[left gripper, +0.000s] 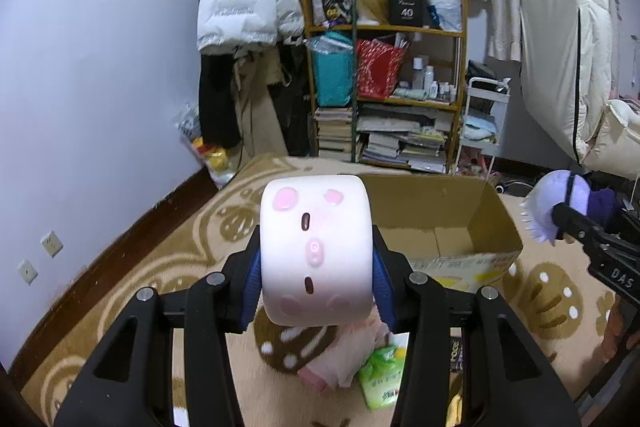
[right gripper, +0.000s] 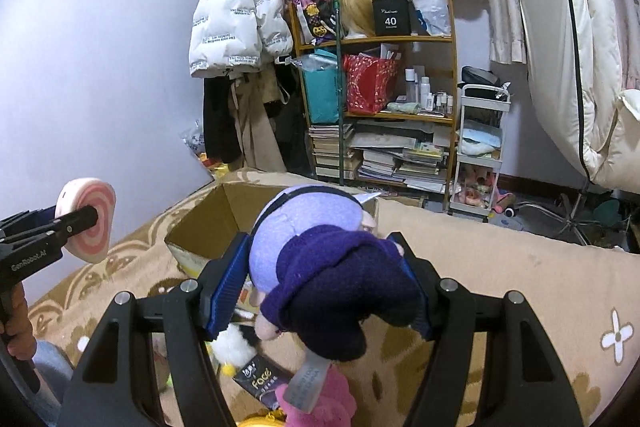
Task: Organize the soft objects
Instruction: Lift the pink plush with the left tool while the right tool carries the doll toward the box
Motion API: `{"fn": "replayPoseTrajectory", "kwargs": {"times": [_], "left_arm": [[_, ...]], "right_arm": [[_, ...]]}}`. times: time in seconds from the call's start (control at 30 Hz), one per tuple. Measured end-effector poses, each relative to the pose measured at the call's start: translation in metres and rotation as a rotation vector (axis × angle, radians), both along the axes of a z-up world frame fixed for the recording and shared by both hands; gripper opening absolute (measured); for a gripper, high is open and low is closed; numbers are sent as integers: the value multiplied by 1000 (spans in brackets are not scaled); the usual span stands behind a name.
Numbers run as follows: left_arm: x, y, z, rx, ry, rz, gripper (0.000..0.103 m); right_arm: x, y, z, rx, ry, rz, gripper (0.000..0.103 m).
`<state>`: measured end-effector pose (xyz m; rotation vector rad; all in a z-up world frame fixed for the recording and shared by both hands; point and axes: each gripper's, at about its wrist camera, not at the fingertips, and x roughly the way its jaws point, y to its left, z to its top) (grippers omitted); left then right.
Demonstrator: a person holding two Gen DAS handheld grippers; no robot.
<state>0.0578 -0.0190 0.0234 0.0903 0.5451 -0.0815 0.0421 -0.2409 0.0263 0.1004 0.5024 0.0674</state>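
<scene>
While both are held up over the rug (left gripper: 168, 267), my left gripper (left gripper: 316, 263) pinches 1 white roll plush (left gripper: 314, 251) w/ pink face marks, and my right gripper (right gripper: 326, 279) clamps 1 purple doll (right gripper: 320, 267). 1 open cardboard box (left gripper: 460, 223) sits just ahead, btwn them.

My left tongs (left gripper: 316, 267) clamp a white roll-shaped cushion (left gripper: 314, 251) with pink cheeks and a face, held above the carpet. My right tongs (right gripper: 324, 275) clamp a lavender-headed plush doll (right gripper: 320, 259) in dark purple clothes. An open cardboard box (left gripper: 492, 211) stands just behind both.
</scene>
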Motion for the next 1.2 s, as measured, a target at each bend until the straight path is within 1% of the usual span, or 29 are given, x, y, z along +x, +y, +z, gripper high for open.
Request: {"fn": "replayPoseTrajectory", "kwargs": {"times": [0.2, 0.4, 0.7, 0.9, 1.03, 1.2], "left_arm": [[19, -13, 11, 21, -34, -25, 46], [41, -25, 6, 37, -33, -51, 46], [73, -37, -17, 35, 2, -85, 46], [88, -40, -34, 28, 47, -90, 46], [94, -42, -45, 33, 67, -90, 46], [102, -43, -54, 20, 82, -100, 46]], "right_arm": [[14, 0, 5, -14, -15, 8, 72], [29, 1, 7, -34, -23, 4, 72], [53, 2, 0, -79, -5, -20, 72], [69, 4, -8, -120, 7, -40, 72], [81, 3, -16, -116, 23, -35, 72], [90, 1, -25, -117, 40, -36, 72]]}}
